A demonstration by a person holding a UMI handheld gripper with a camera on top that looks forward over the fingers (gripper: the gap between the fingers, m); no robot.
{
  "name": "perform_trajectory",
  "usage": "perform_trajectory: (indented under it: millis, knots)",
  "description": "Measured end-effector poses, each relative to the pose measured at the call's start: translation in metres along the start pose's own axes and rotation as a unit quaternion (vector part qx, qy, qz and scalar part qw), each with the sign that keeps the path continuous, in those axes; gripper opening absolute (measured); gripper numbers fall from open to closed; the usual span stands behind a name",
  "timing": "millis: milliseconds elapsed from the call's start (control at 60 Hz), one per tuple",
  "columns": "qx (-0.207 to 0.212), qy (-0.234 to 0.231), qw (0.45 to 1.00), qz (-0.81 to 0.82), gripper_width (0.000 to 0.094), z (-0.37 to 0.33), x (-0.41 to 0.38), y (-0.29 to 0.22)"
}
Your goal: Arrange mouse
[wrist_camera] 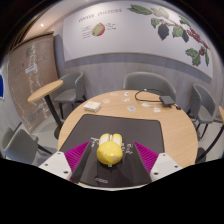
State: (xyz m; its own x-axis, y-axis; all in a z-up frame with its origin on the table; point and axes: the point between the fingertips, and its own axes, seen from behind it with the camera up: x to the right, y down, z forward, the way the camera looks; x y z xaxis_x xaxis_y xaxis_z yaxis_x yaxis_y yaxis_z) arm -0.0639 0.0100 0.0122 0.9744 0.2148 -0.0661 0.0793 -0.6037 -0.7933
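In my gripper view I see the gripper (109,160) at the bottom centre of the frame, with its two fingers carrying magenta pads (77,155), one at lower left and one at lower right. Between them is a yellow mouse (108,151) with a small white part on its top. The pads come close to both sides of the mouse, but I cannot tell if they really press on it or if a small gap stays, so I do not say the jaws hold it. I also cannot tell if the mouse rests on the surface or is lifted.

Under the mouse and the fingers lies a dark mouse mat (112,130), which covers the near middle part of a round wooden table (165,125). The mat is rectangular and reaches from the fingers toward the centre of the frame.

Beyond the mat, on the far side of the table, just above the frame centre, there are some small light things (93,104), too small for me to name.

Around the table stand grey chairs (150,86); one is behind the table, right of centre, another at the left. In the upper part of the frame is a white wall with a picture of leaves and fruit (178,28) at upper right.
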Motion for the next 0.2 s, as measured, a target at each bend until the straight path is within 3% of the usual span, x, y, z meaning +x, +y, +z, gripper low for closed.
perform_trajectory:
  millis: [200]
  knots:
    - [0.001, -0.020, 1.000, -0.021, 0.0862, -0.061, 0.038, 0.021]
